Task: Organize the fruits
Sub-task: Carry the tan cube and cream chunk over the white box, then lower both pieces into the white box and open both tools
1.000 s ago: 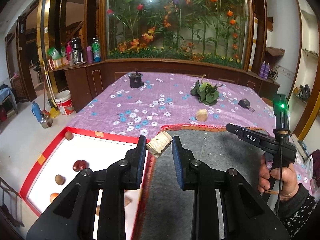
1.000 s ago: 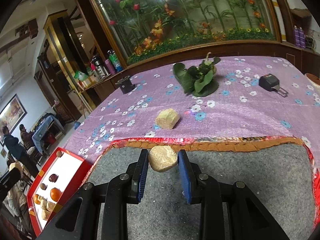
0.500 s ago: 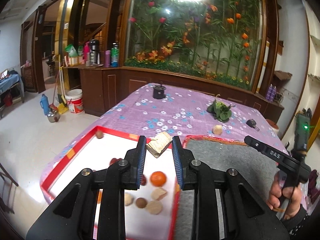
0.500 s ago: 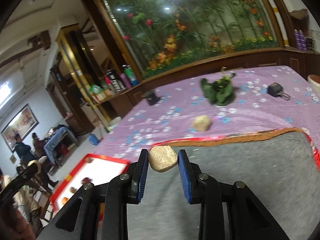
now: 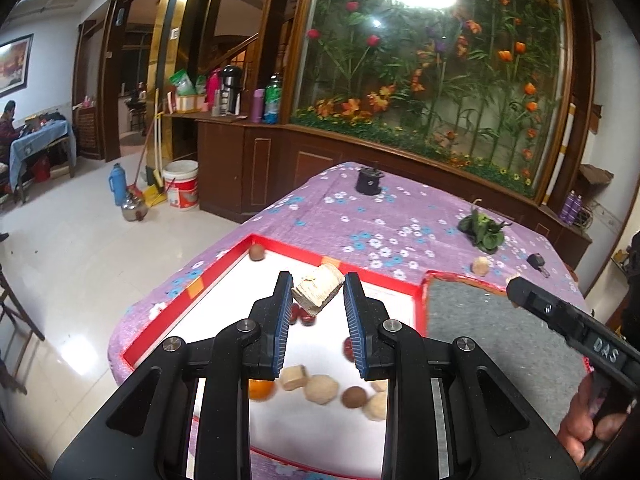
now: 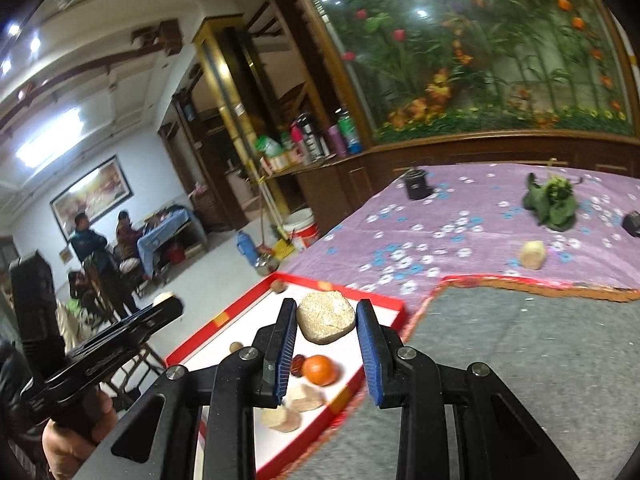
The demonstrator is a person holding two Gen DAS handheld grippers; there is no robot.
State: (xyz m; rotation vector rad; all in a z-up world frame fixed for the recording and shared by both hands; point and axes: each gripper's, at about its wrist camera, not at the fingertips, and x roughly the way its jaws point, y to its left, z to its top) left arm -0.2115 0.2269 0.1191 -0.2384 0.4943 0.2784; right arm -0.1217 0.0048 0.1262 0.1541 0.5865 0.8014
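inside, red tray [image 5: 192, 292], orange [image 6: 319, 369], nuts [image 5: 354, 397]

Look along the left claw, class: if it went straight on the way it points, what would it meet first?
Probably the white floor of the red tray; the left claw, holding a pale chunk, points down over it. Depth is unclear.

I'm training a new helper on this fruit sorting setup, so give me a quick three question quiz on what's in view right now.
1. True or false: the left gripper holds nothing.
2. Which colour is the rim of the tray? A green, B red, C blue.
3. Fill in: the right gripper is shut on a tan ____.

Key:
1. False; it grips a tan cut chunk.
2. B.
3. Rounded lump. Another tan piece lies on the purple flowered tablecloth, outside the tray.
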